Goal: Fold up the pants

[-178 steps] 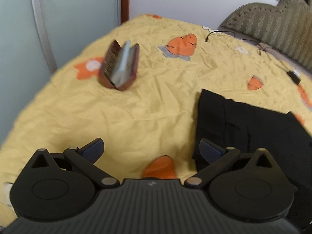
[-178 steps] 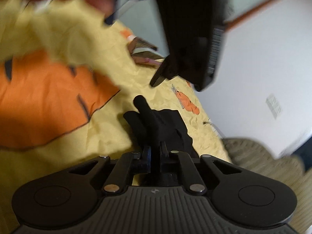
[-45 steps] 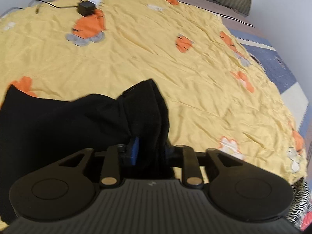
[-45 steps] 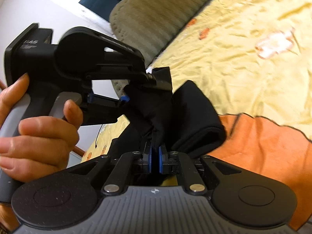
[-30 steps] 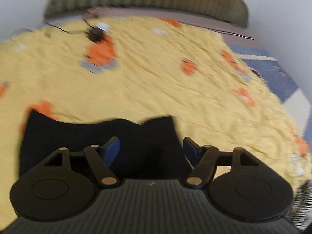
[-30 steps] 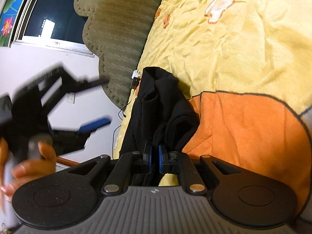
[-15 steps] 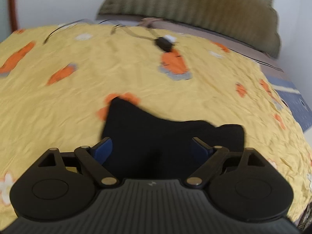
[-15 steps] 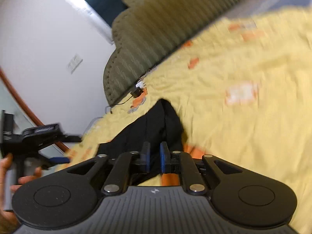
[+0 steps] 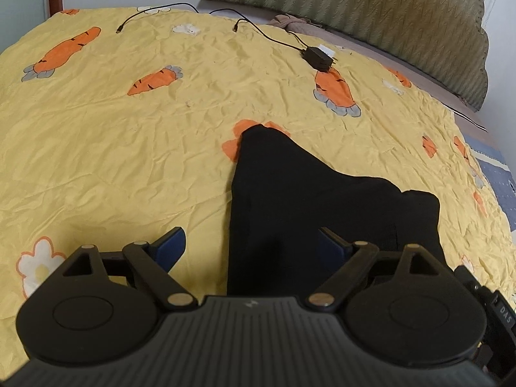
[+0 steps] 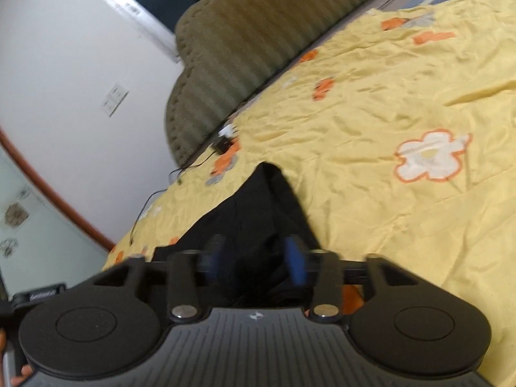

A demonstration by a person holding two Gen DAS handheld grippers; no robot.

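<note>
The black pants (image 9: 309,200) lie folded in a compact pile on the yellow carrot-print bedspread (image 9: 129,148). My left gripper (image 9: 254,242) is open, its blue-padded fingers spread wide over the near edge of the pile, holding nothing. In the right wrist view the pants (image 10: 258,206) lie just ahead of my right gripper (image 10: 256,258), which is open, its blue pads (image 10: 295,258) blurred and apart over the cloth. Part of the other gripper shows at the left wrist view's right edge (image 9: 496,316).
A black charger (image 9: 317,58) with cables lies on the bedspread toward the green padded headboard (image 9: 371,9). A white wall with a socket plate (image 10: 114,98) stands behind. The bed's right edge meets a blue patterned cover (image 9: 493,164).
Both grippers let go of the pants: the left opened about a second ago and swung left, the right opened just now. The pants have dropped flat onto the bed.
</note>
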